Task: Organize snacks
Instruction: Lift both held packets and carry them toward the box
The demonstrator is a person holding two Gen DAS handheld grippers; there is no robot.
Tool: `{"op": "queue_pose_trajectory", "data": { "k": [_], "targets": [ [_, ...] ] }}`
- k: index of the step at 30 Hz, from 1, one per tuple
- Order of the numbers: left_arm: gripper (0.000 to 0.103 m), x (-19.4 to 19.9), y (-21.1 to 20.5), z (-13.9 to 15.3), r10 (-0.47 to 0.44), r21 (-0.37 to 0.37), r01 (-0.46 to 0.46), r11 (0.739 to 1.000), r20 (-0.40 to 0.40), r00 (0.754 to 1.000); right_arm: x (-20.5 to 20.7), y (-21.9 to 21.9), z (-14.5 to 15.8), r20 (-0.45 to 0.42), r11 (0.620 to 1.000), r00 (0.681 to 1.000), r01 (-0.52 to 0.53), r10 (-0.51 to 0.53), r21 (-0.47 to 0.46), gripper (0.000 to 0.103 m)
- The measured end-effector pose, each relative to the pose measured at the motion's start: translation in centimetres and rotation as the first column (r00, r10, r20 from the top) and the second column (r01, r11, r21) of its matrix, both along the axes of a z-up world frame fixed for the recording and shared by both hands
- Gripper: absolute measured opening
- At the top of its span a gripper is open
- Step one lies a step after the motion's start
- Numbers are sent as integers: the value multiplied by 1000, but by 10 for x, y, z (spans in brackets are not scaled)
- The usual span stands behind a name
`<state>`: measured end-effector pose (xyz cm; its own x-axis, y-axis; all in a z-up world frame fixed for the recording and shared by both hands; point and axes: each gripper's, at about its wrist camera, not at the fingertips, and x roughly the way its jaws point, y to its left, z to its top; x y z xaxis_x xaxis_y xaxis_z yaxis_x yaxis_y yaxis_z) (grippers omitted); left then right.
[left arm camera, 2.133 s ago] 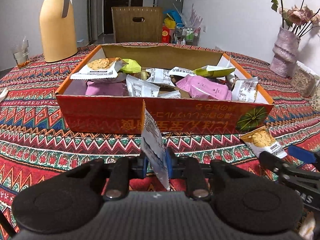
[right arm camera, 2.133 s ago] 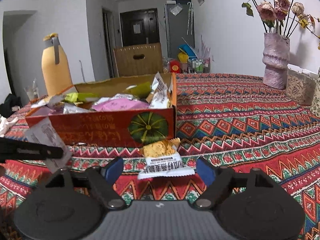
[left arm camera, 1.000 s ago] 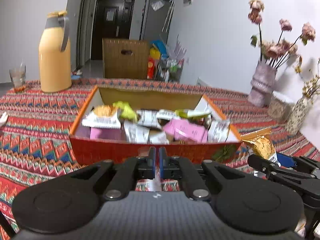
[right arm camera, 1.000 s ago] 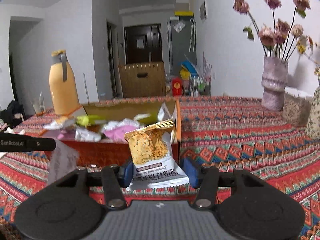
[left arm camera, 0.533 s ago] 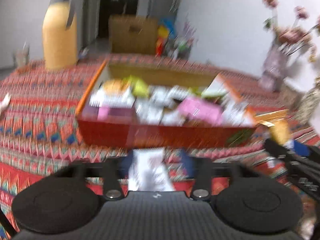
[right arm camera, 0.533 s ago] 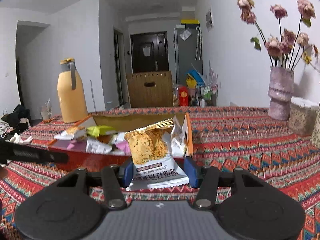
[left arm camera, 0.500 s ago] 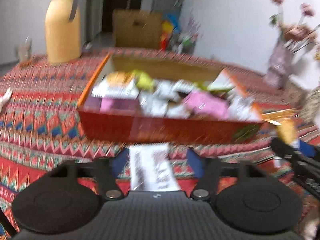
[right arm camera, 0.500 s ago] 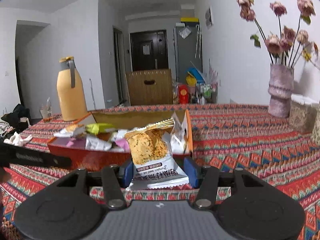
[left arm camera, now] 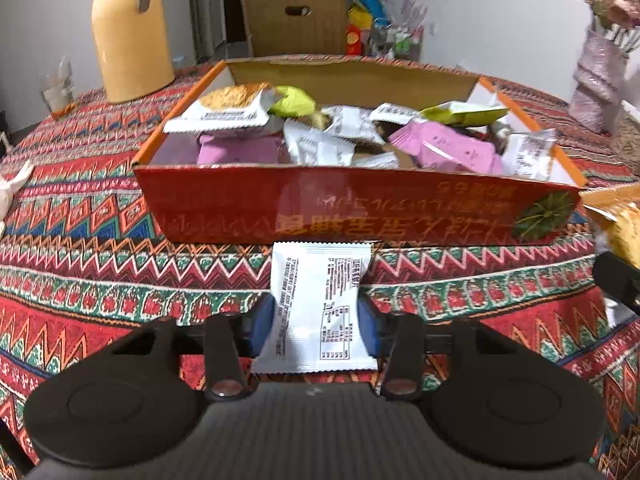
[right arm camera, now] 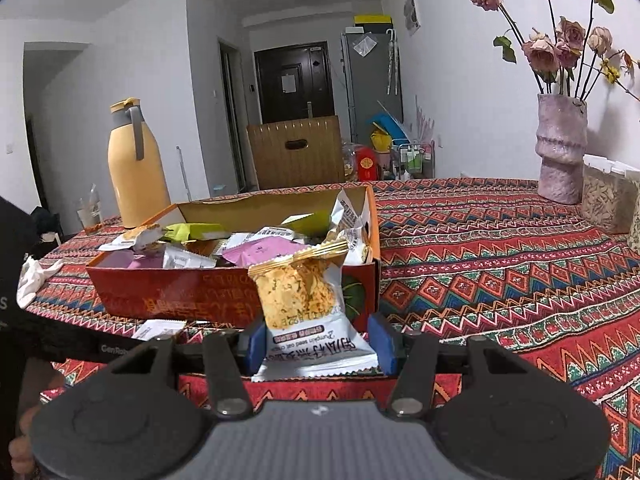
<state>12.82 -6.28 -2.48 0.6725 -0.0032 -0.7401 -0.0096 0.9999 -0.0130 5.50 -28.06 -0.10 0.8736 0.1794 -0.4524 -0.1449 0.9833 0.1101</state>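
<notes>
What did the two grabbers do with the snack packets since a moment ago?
The left gripper let go of the white packet it pinched edge-on; the packet now lies flat on the tablecloth, jaws closing around it. The right gripper picked the orange-topped packet up. The snack box stayed put.

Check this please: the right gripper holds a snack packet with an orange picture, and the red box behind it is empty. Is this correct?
Not quite. The red box is not empty: the right wrist view shows it full of snack packets. The rest is right: the right gripper holds the snack packet with the orange picture.
</notes>
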Motion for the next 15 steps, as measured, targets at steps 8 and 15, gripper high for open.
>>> {"op": "queue_pose_trajectory", "data": {
  "k": [8,15],
  "targets": [
    [44,-24,-6,45,-61,-27,65,998,150,987,2,1,16,54,1000,999,0,0,-8,52],
    [44,-7,-1,89,-29,-47,42,998,259,965,25,14,38,109,999,994,-23,26,-31,52]
  ]
}}
